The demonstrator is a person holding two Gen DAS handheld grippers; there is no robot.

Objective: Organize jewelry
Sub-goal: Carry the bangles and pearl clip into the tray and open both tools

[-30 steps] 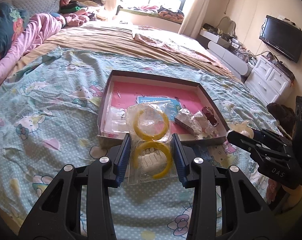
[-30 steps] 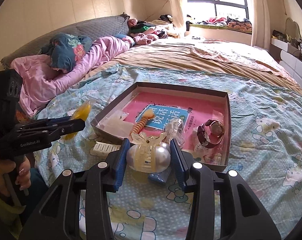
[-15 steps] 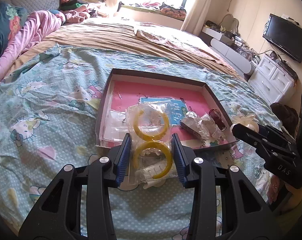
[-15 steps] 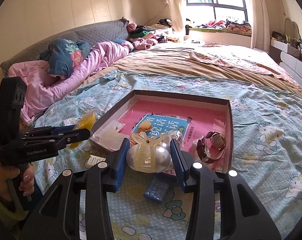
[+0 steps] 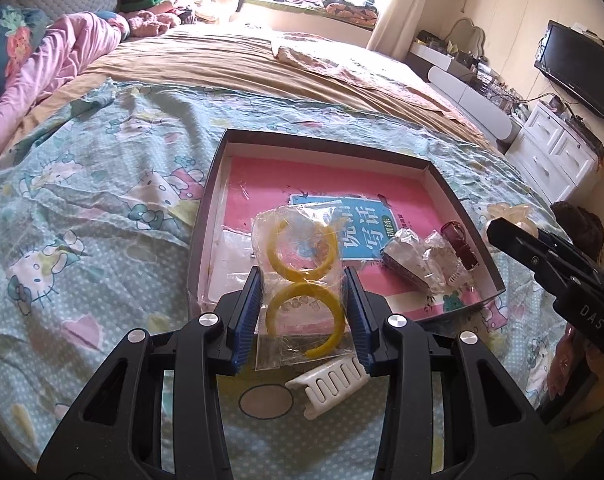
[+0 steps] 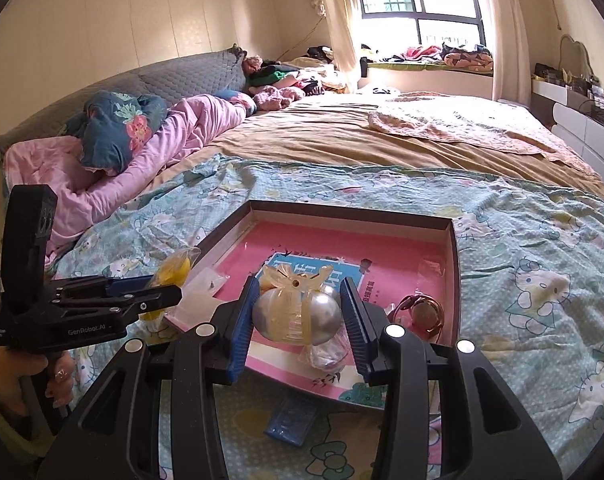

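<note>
Bagged yellow bangles (image 5: pixel 302 280), pinched by the left gripper (image 5: pixel 302 316), and a pearl hair clip (image 6: pixel 298 314), clamped in the right gripper (image 6: pixel 298 320), are held over the tray (image 5: pixel 329 142) (presumably for deposit).

My two grippers, left gripper (image 5: pixel 302 312) and right gripper (image 6: pixel 298 316), are black plastic with ribbed blue pads and silver screws, the left one lettered "GenRobot.AI" at my hand (image 6: pixel 42 376) with painted nails, lower left.
</note>
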